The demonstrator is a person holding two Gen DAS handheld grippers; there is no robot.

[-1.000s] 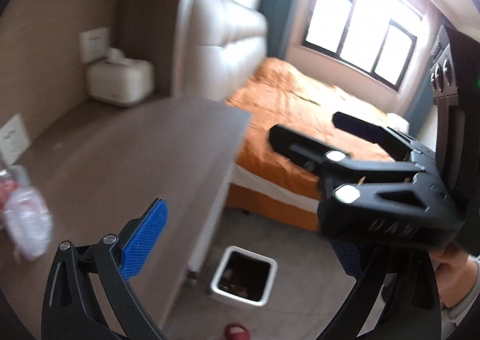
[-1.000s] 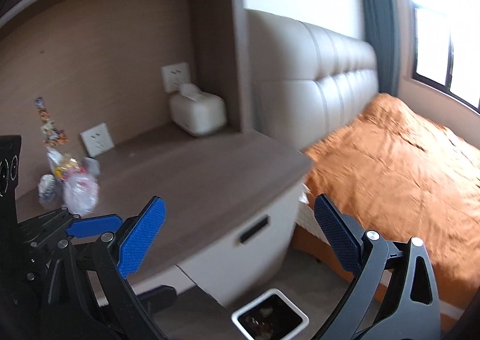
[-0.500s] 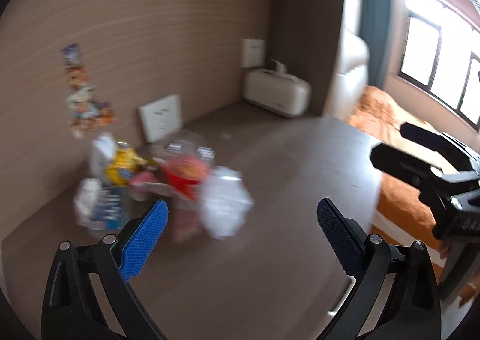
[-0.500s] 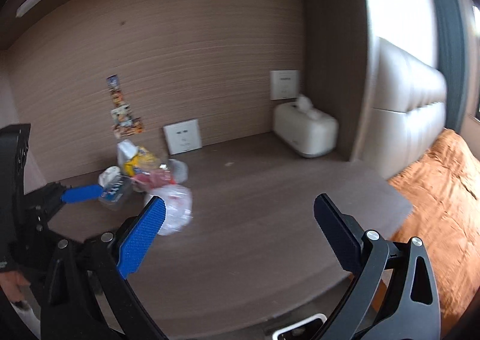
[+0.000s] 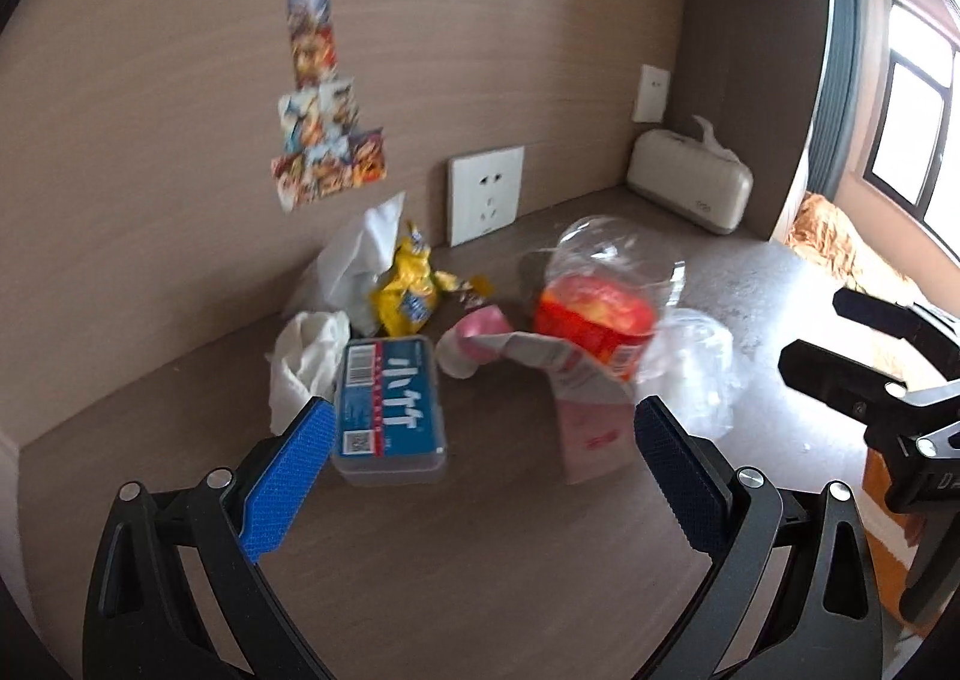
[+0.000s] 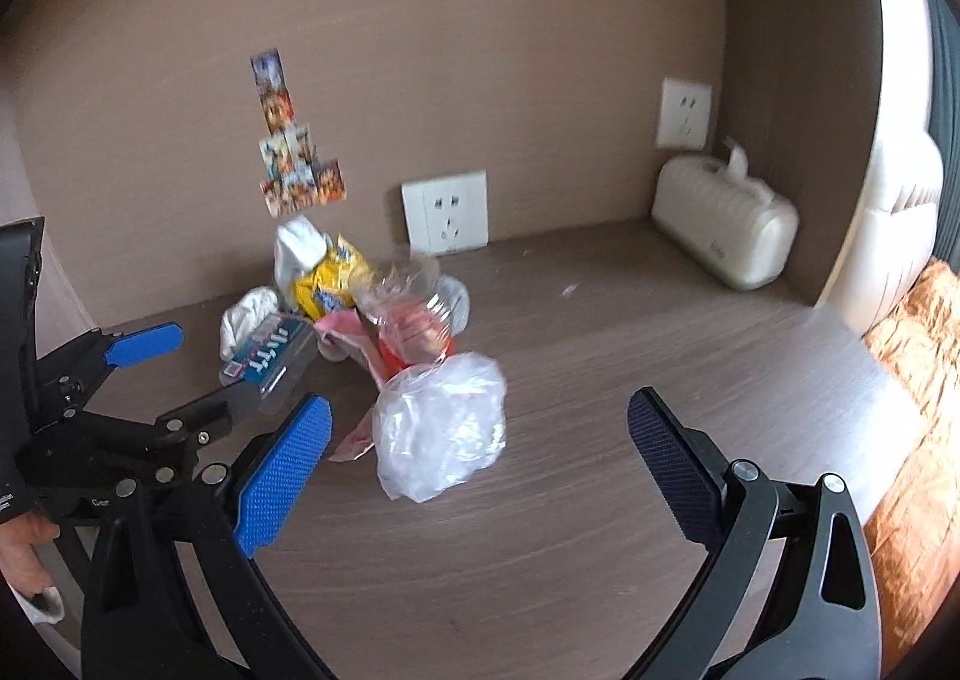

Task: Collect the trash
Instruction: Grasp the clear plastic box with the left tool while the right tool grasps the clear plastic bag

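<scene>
We see the trash pile (image 5: 480, 320) on the wooden desktop (image 5: 480, 560), near the wall socket (image 5: 486, 194). Our left gripper (image 5: 477, 458), jaws wide apart and empty, hovers just before the blue-labelled plastic box (image 5: 389, 407) and the pink wrapper (image 5: 585, 410). Our right gripper (image 6: 477, 458), likewise spread and empty, faces the crumpled clear plastic bag (image 6: 441, 431) nearest it.
</scene>
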